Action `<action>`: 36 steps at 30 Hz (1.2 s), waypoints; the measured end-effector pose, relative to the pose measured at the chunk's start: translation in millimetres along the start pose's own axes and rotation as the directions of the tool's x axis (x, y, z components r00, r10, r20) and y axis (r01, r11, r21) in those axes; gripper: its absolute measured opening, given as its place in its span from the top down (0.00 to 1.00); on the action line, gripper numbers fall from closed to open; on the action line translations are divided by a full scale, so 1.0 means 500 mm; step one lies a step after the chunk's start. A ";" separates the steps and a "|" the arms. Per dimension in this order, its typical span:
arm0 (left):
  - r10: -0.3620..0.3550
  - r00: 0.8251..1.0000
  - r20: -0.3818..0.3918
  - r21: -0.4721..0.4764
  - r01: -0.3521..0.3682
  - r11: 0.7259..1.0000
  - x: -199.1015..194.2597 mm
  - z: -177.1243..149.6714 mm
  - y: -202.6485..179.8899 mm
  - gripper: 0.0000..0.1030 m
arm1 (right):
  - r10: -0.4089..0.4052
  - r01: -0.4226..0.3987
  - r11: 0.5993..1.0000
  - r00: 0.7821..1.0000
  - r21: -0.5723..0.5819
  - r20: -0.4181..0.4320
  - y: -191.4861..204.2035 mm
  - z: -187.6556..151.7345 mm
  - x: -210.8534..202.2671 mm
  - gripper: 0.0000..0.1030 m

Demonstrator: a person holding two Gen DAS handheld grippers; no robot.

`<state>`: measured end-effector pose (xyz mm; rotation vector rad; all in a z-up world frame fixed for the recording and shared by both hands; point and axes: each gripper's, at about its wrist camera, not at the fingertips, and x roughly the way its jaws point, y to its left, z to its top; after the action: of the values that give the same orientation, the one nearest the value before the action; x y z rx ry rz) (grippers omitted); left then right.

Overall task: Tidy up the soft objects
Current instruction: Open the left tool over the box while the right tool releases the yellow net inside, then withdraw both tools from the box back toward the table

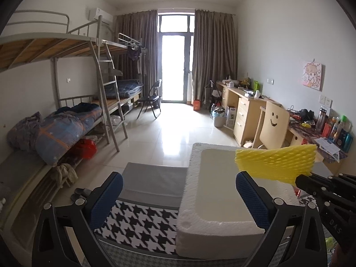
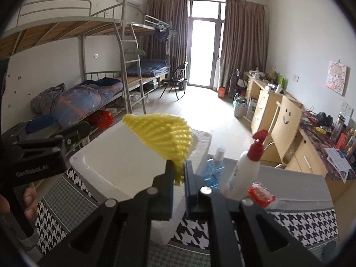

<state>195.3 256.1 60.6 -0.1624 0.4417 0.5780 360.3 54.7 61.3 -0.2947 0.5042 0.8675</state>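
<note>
A yellow foam net sleeve (image 2: 162, 135) sticks up out of my right gripper (image 2: 179, 166), which is shut on its lower end. In the left wrist view the same yellow sleeve (image 1: 276, 162) hangs over the right side of a white foam box (image 1: 222, 178), with the right gripper (image 1: 299, 181) coming in from the right. My left gripper (image 1: 179, 178) stands wide open above the box's near left part, its blue pads (image 1: 115, 189) pressing on nothing. The white foam box (image 2: 120, 155) looks empty.
The box rests on a houndstooth cloth (image 1: 142, 222) with a grey mat (image 1: 153, 178) behind it. A blue spray bottle (image 2: 213, 171), a white bottle with a red pump (image 2: 244, 171) and a red packet (image 2: 260, 193) stand right of the box. Bunk beds line the left wall and desks the right.
</note>
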 end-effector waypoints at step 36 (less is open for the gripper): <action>0.030 0.999 -0.012 -0.034 -0.030 0.999 -0.024 -0.028 0.046 0.01 | 0.120 -0.114 0.992 0.987 0.058 -0.103 0.015 0.022 0.039 0.38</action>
<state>168.3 265.5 52.9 -0.1925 0.4462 0.6147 368.4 76.9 59.7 -0.2666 0.6472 0.9549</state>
